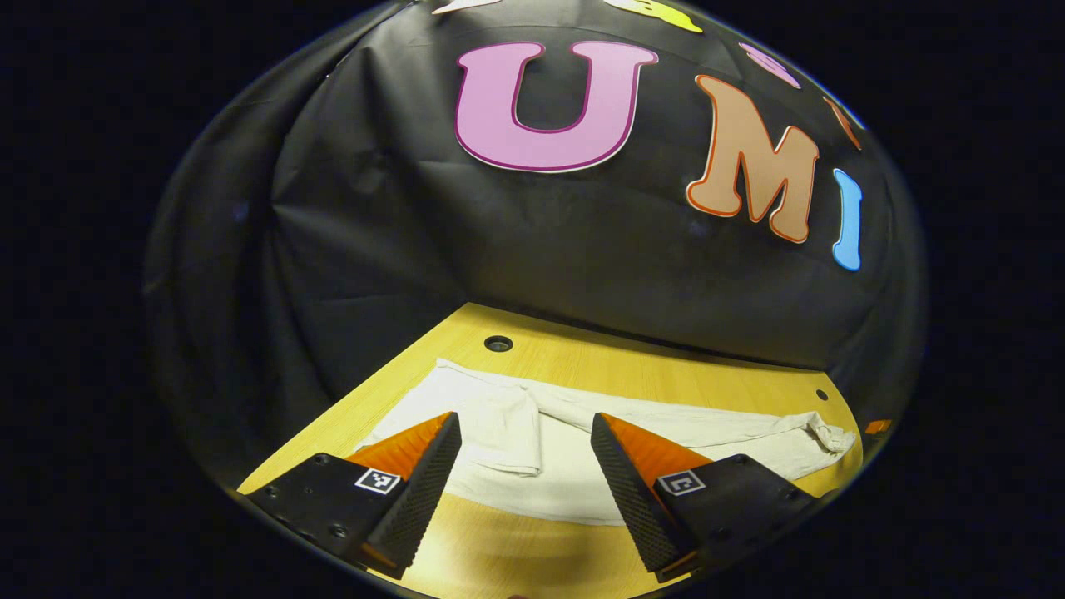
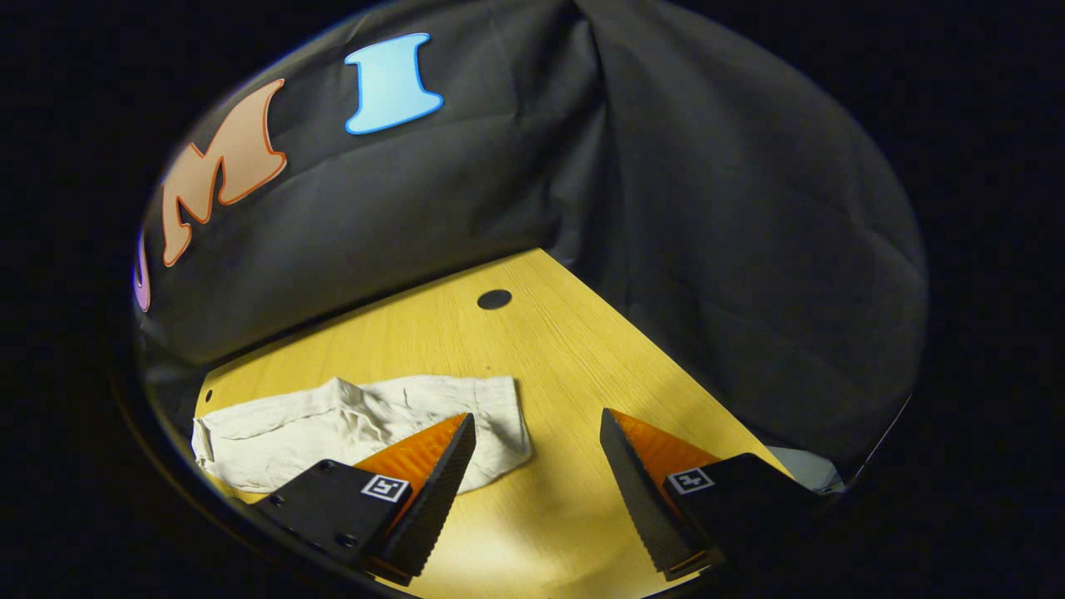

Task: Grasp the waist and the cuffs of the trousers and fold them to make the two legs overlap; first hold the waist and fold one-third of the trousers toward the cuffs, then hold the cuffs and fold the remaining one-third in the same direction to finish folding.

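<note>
the pale trousers [image 1: 574,449] lie spread flat along the wooden surface [image 1: 666,378], partly rumpled. the left gripper [image 1: 526,453] hovers over them, fingers wide apart, holding nothing. the right gripper [image 2: 537,457] hovers at the trousers' right end [image 2: 491,416], fingers likewise spread and empty.

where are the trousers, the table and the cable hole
trousers [image 1: 574,474], left gripper view, on the flat white cloth seen between the two fingers
table [image 2: 574,349], right gripper view, on bare yellow wood right of the trousers
cable hole [image 2: 494,299], right gripper view, on its dark centre
</note>
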